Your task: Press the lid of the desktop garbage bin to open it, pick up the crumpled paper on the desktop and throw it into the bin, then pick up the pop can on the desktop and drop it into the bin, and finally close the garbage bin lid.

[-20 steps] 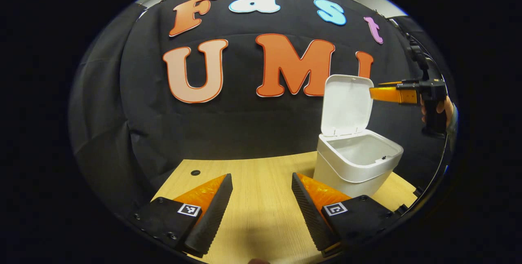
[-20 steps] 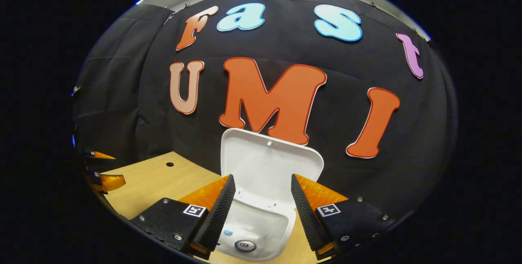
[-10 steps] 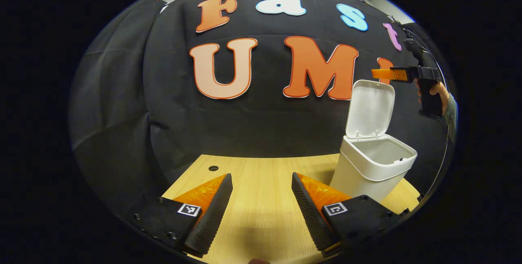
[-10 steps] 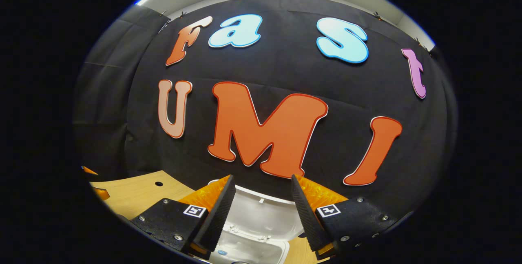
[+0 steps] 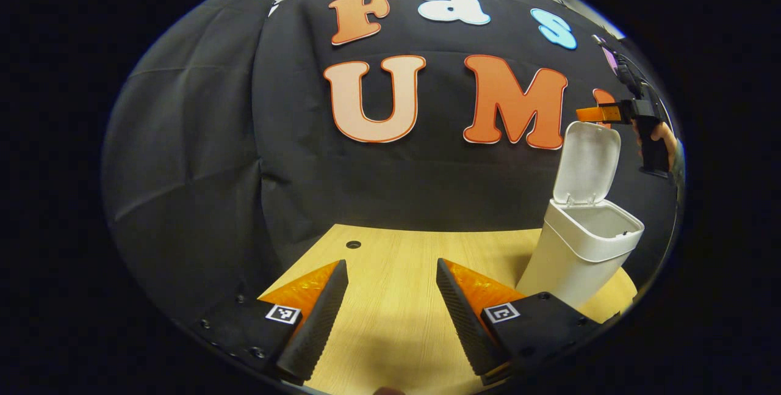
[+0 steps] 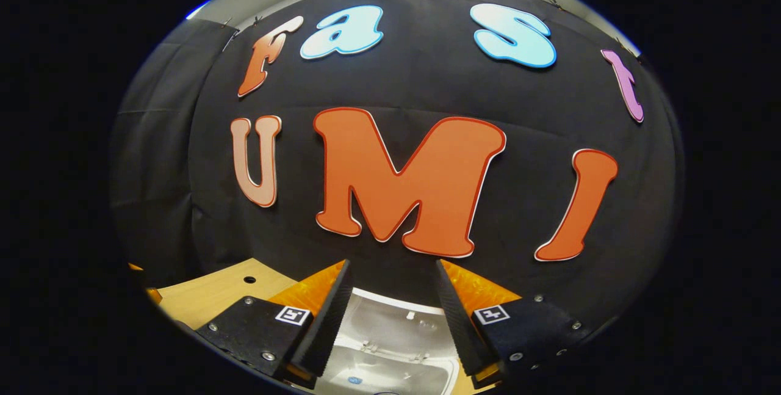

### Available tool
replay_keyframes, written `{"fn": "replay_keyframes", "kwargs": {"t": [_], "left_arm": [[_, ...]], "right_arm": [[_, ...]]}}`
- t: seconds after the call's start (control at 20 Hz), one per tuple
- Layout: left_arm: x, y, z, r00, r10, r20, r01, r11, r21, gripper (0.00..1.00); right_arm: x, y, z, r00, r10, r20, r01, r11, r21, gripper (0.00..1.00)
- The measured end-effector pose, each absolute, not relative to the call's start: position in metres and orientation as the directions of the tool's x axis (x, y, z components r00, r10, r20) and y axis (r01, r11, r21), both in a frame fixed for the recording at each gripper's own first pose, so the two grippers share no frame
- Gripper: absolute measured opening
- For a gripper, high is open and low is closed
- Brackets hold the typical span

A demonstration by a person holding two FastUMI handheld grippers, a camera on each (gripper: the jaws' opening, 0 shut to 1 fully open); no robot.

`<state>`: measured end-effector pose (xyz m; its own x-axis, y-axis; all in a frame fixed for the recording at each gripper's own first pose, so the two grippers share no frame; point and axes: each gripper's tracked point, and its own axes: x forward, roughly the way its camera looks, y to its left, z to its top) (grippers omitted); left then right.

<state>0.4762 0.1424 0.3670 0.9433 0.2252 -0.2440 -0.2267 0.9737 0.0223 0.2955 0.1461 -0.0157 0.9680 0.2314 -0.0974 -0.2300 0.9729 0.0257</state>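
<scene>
Gaping empty, both ridged claws (image 5: 392, 273) (image 6: 390, 273) flank the smooth white bin (image 5: 579, 248).

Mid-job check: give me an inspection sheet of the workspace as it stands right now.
Surface: light wooden tabletop, small round hole near its back edge.
Job's things: white plastic desktop bin upright at the table's right side, its hinged white lid raised; a round can top inside the bin. Crumpled paper: nothing seen.
Clutter: nothing seen.
Grippers: left tool open, empty, above the table; right tool open, empty, above the raised lid.
Cables: a dark lead above the right tool.
Surroundings: black cloth booth wall; a hand holds the right tool.
</scene>
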Motion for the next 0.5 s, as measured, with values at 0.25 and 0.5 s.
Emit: {"fn": "replay_keyframes", "kwargs": {"t": [0.25,0.5], "left_arm": [[0.483,0.132,0.369,0.952,0.188,-0.242,-0.185,0.982,0.035,0.93],[0.487,0.117,0.369,0.960,0.143,-0.241,-0.138,0.990,0.040,0.93]], "right_arm": [[0.264,0.151,-0.024,0.958,0.260,-0.122,-0.260,0.966,0.017,0.82],[0.236,0.160,-0.044,0.942,0.286,-0.174,-0.283,0.958,0.044,0.83]]}}
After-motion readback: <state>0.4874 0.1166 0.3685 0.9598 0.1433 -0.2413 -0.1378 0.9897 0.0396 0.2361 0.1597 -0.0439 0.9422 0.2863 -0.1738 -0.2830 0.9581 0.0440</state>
